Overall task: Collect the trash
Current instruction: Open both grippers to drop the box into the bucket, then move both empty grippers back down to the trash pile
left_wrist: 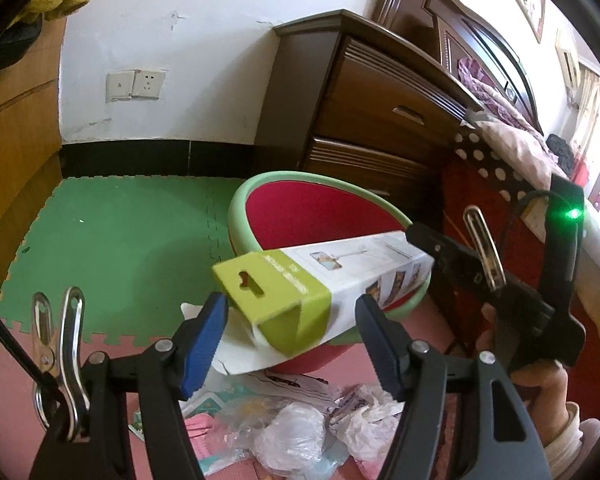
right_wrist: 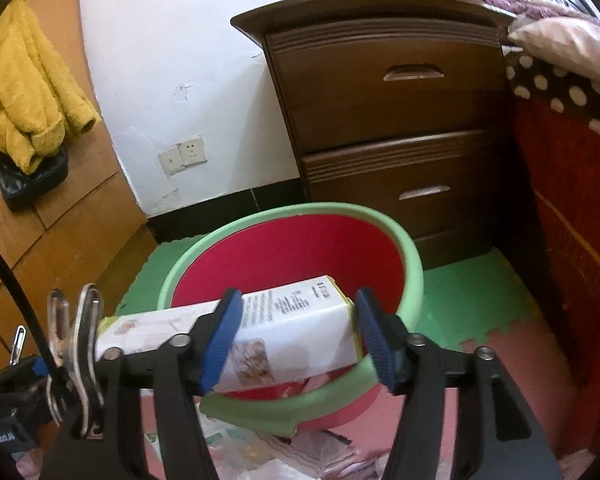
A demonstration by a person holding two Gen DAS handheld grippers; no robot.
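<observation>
A long white carton with a lime-green hanger end (left_wrist: 340, 276) lies slanted over the near rim of a red basin with a pale green rim (left_wrist: 236, 216). My left gripper (left_wrist: 290, 320) is open, the green end sitting between its blue pads with a gap on the right side. In the right wrist view the carton's (right_wrist: 300, 332) white end lies between the pads of my right gripper (right_wrist: 296, 336). The left pad is against it and a thin gap shows at the right pad. The basin (right_wrist: 412, 264) is right behind. The left wrist view shows my right gripper (left_wrist: 424, 240) at the carton's far end.
Crumpled plastic bags and paper scraps (left_wrist: 300, 432) lie on the pink mat below the basin. A dark wooden nightstand (right_wrist: 400, 100) stands behind it, a bed (left_wrist: 500, 128) to the right. Green foam mat (left_wrist: 120, 248) spreads to the left. A hand (left_wrist: 548, 388) grips the right tool.
</observation>
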